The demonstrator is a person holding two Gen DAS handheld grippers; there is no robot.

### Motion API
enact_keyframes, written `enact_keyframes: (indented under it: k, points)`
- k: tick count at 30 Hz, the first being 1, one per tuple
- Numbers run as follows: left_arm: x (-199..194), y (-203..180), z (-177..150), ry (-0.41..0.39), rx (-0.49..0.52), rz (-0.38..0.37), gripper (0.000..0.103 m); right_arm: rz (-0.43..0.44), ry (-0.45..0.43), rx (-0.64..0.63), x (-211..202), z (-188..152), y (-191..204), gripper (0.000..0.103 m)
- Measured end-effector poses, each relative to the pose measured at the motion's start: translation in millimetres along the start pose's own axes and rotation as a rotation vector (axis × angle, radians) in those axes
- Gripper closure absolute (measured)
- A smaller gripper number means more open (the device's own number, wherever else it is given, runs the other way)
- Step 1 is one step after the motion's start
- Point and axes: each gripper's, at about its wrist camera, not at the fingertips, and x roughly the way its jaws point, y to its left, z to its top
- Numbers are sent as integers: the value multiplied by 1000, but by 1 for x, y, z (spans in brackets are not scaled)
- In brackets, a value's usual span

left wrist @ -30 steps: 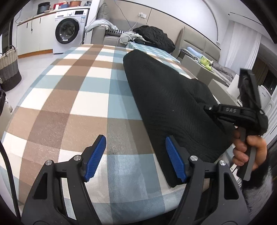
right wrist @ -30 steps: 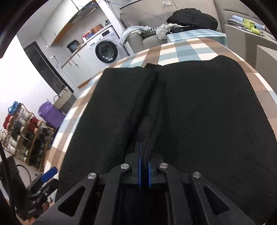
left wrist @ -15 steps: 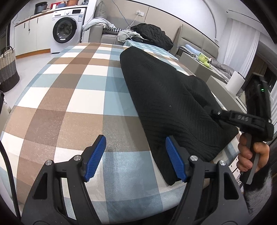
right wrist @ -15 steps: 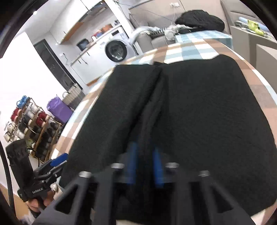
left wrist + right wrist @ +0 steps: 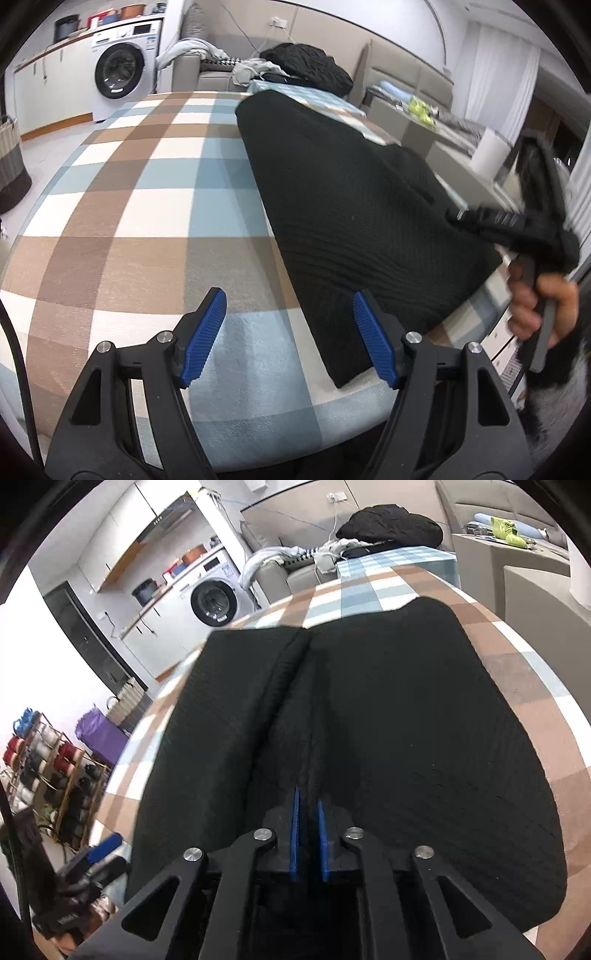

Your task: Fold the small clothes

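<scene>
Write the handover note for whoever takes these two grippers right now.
Left gripper: open, holding nothing, at the near table edge beside the black garment.
Right gripper: fingers nearly closed on a ridge of the garment's near edge.
The garment lies lengthwise on the checked tablecloth, one side already folded in along a centre seam.
Left to do: probably grip the other near corner with the left gripper and fold the garment across.

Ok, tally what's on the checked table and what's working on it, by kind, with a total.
Black knit garments: 1, lying on the checked tablecloth
Grippers with blue pads: 2, the left gripper open beside the garment's near corner, the right gripper pinching a ridge of the garment
Total: 3
</scene>
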Motion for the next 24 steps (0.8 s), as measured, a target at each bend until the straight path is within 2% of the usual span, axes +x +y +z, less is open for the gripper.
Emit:
enact_keyframes:
  k: [3, 6, 8, 12, 13, 15, 17, 18, 21, 24]
  points:
    - [4, -6, -4, 9, 40, 35, 34, 42, -11, 17, -9, -2, 0, 77]
    - [4, -6, -4, 11, 46, 34, 34, 65, 52, 2, -7, -10, -1, 76]
    - [4, -2, -3, 20, 26, 16, 34, 73, 57, -8, -10, -17, -1, 76]
    - [5, 4, -1, 25, 4, 2, 34, 151, 43, 7, -24, -25, -1, 72]
    - [6, 4, 0, 25, 3, 2, 34, 133, 46, -11, -25, -28, 0, 73]
    - [6, 4, 0, 25, 1, -1, 34, 49, 61, -81, -20, -37, 13, 84]
    - [5, 4, 0, 25, 1, -2, 34, 43, 63, -100, -22, -40, 15, 84]
    - [5, 4, 0, 24, 2, -3, 34, 34, 62, -102, -24, -42, 16, 79]
    - [5, 6, 0, 29, -12, -1, 34, 26, 16, -79, -36, -44, 14, 54]
    - [4, 6, 1, 30, -31, -7, 34, 58, -56, -134, -53, -46, 24, 53]
